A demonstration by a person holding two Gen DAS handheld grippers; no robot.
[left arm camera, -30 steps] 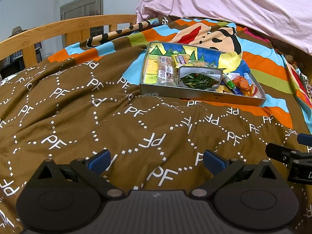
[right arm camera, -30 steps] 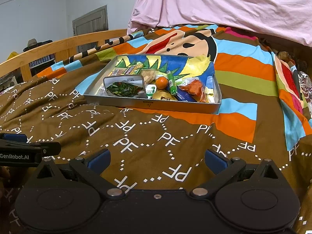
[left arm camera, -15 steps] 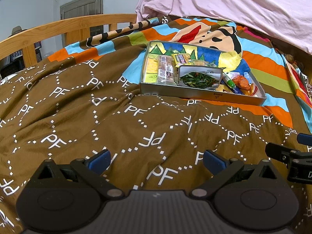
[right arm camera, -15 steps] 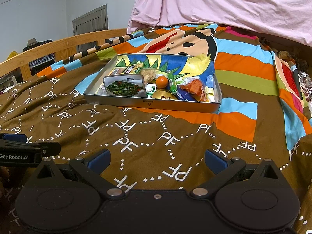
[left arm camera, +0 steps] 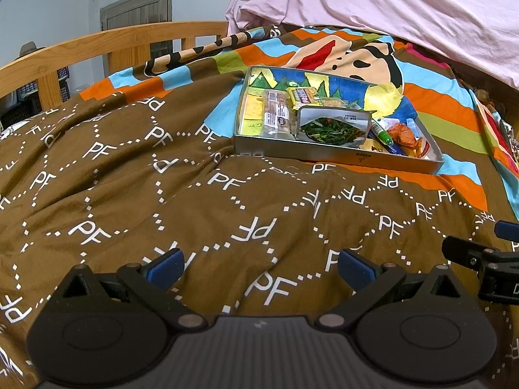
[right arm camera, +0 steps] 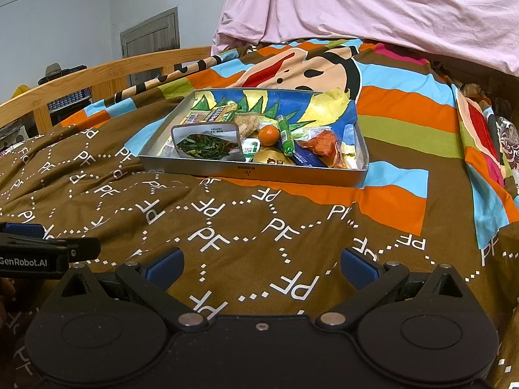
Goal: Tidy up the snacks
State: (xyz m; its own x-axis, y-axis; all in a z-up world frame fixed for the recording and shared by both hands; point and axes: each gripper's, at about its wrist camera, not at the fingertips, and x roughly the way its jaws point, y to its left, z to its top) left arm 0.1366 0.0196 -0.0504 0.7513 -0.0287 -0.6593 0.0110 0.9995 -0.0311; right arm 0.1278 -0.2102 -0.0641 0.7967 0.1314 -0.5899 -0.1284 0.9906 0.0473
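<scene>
- A brown bedspread [left arm camera: 136, 201] printed with white "PF" letters covers the bed; farther back it turns to orange, blue and green stripes with a cartoon face.
- A pink sheet [right arm camera: 373, 6] hangs behind the bed, and a wooden bed rail [left arm camera: 97, 45] runs along the left side.
- A shallow silver tray [right arm camera: 259, 172] rests on the bedspread, well ahead of both grippers, its floor printed in blue, yellow and green.
- The snacks all lie inside the tray. A packet of green vegetables [right arm camera: 205, 142] stands against the near wall.
- Left of it in the left wrist view lie a clear wrapped bar [left arm camera: 275, 115] and a yellow packet [left arm camera: 303, 95].
- To the packet's right sit an orange-red snack bag [right arm camera: 324, 144], a green tube [right arm camera: 286, 136], a golden pouch [right arm camera: 274, 159] and a small orange fruit [right arm camera: 269, 135].
- The left gripper [left arm camera: 259, 264] hovers low over the brown fabric, its blue-padded jaws spread wide with nothing between them.
- The right gripper [right arm camera: 261, 264] sits just beside it, likewise spread wide and holding nothing.
</scene>
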